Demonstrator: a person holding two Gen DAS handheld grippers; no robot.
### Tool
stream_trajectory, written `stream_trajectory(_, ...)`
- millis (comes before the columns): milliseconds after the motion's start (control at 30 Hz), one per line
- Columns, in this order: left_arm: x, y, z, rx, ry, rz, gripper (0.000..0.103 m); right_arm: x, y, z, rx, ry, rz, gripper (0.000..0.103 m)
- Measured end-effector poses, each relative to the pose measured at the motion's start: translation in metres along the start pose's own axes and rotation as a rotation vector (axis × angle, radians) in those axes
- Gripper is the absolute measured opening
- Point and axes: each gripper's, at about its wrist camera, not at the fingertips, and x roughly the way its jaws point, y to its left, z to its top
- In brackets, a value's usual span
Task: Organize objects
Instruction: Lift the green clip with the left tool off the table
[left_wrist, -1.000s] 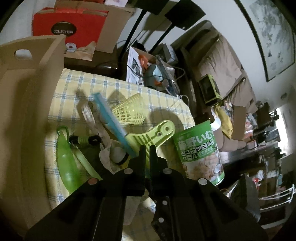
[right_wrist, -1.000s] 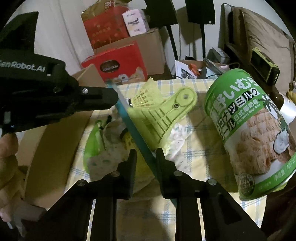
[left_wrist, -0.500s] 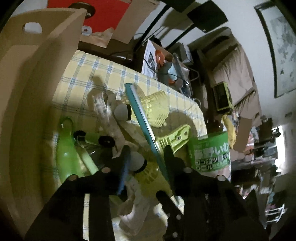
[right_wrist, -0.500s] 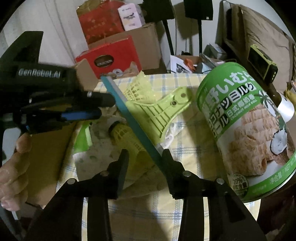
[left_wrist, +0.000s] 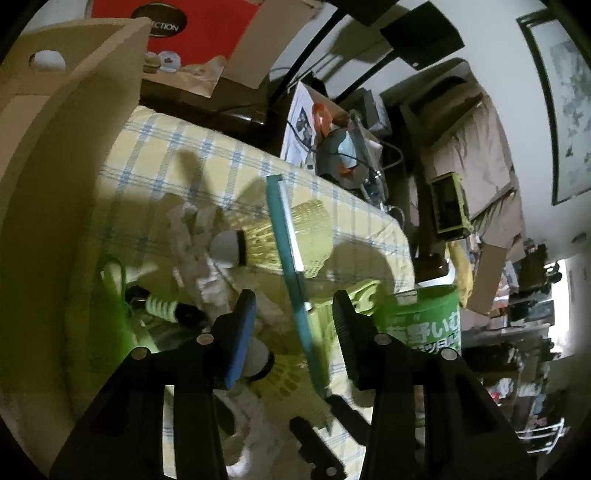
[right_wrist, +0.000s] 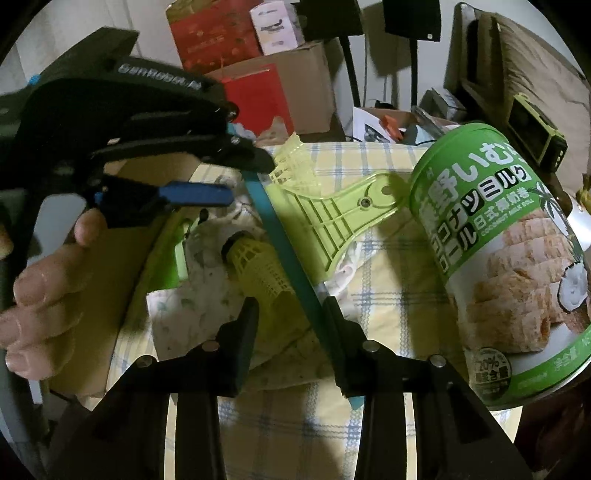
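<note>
In the left wrist view the left gripper (left_wrist: 291, 317) hangs over the checked cloth (left_wrist: 173, 147) with its jaws spreading and nothing clasped, the teal strip (left_wrist: 286, 254) standing free between them, a yellow shuttlecock (left_wrist: 280, 236) beyond it and the green can (left_wrist: 424, 321) to the right, with a cardboard box (left_wrist: 55, 147) at far left. In the right wrist view the right gripper (right_wrist: 291, 314) has its jaws drawing in, the teal strip (right_wrist: 288, 258) lying against the right finger (right_wrist: 340, 332) but not pinched, with a nearer yellow shuttlecock (right_wrist: 258, 269) between the jaws, the lime clip (right_wrist: 332, 214) beyond and the green can (right_wrist: 509, 251) at right.
</note>
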Motion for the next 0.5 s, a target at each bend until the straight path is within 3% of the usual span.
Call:
stream_trajectory(167,0.011,-0.007,0.002,0.01,0.006,0.034,0.036,0.001,-0.002,0.0,0.002,0.0,0.016,0.035)
stream_trajectory(233,0.016,-0.003,0.002,-0.001,0.014,0.029,0.02,0.0,-0.001,0.0,0.001,-0.002,0.018,0.035)
stream_trajectory(300,0.018,-0.001,0.002,-0.003,0.01,0.032,0.014,0.001,-0.001,-0.001,0.0,-0.001,0.021,0.035)
stream_trajectory(500,0.009,0.002,-0.001,-0.006,-0.006,-0.012,0.01,-0.003,-0.002,-0.003,0.017,-0.001,0.038,0.036)
